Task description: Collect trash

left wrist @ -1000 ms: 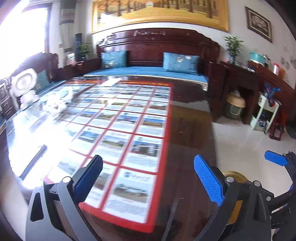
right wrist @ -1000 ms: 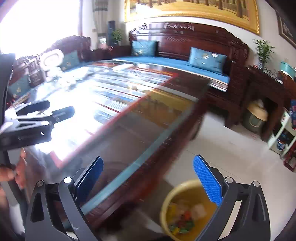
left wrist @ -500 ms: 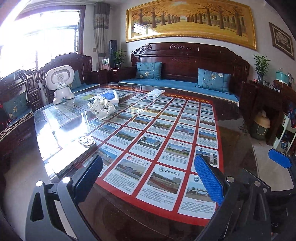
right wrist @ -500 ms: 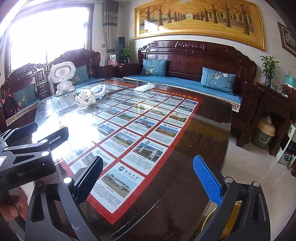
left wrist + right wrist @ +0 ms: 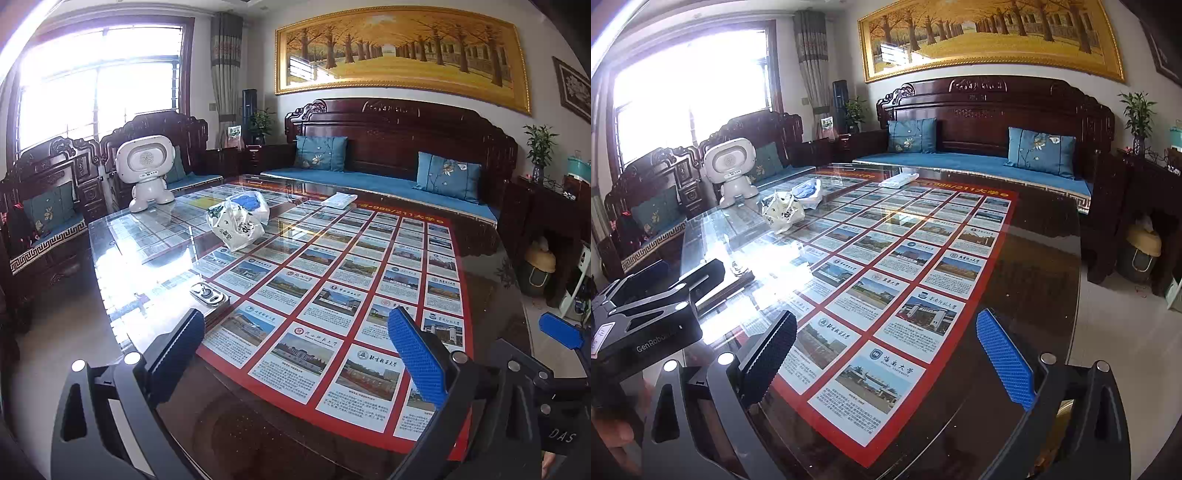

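A crumpled white plastic bag (image 5: 236,225) lies on the glass table top, far ahead and left; it also shows in the right wrist view (image 5: 783,214). A second bag with blue contents (image 5: 249,203) lies just behind it. A flat white packet (image 5: 339,200) lies near the table's far edge. My left gripper (image 5: 295,358) is open and empty over the table's near end. My right gripper (image 5: 886,362) is open and empty, to the right of the left one, whose body (image 5: 646,314) shows at the left.
The glass table (image 5: 480,258) covers a red poster of picture cards. A white robot toy (image 5: 144,170) stands at the far left corner. A small silver device (image 5: 208,294) lies near the left edge. A wooden sofa with blue cushions (image 5: 388,162) stands behind. A yellow bin rim (image 5: 1063,406) shows low right.
Both grippers have tilted up and swung left from the table's right edge and the yellow floor bin to face along the table. Both stay open and empty.
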{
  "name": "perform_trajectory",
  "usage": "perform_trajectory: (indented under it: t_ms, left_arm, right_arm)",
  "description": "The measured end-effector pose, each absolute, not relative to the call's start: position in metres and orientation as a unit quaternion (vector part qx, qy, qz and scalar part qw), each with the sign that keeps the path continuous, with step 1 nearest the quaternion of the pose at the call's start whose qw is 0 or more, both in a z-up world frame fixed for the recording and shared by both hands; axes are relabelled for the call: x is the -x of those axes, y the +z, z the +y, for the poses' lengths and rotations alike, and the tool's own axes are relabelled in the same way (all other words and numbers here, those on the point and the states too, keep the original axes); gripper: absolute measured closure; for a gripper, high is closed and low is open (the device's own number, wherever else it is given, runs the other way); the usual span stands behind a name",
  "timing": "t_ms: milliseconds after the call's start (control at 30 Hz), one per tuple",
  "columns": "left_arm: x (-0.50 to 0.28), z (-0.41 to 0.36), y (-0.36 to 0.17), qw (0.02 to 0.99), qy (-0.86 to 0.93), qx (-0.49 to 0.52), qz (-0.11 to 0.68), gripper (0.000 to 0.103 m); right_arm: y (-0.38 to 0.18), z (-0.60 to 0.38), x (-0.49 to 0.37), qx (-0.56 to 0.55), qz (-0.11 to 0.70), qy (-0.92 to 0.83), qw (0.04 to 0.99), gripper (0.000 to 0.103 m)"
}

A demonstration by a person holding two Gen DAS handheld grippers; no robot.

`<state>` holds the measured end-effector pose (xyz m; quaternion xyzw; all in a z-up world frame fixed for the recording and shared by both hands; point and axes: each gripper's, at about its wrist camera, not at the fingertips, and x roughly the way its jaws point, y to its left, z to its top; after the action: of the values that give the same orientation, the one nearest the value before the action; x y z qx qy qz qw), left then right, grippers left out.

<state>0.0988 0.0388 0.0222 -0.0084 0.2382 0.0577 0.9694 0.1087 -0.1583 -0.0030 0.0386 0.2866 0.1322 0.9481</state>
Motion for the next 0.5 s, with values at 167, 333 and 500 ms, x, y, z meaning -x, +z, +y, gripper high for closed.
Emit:
perform_trajectory:
  t_ms: [167, 333, 500]
  left_arm:
    - [-0.098, 0.045, 0.024, 0.97, 0.036, 0.021, 0.241, 0.004]
    - [-0.101, 0.047, 0.023, 0.968, 0.03, 0.031, 0.249, 0.004]
    - [-0.107, 0.041, 0.014, 0.961, 0.053, 0.011, 0.27, 0.004]
  right_arm:
    - [-0.002, -0.149, -0.112, -0.04, 0.29, 0.144, 0.945, 0.008]
    - [-0.006, -0.144, -0.113, -0.038, 0.297, 0.15, 0.942, 0.008]
    - [-0.011, -0.146, -0.116, -0.043, 0.307, 0.152, 0.939, 0.008]
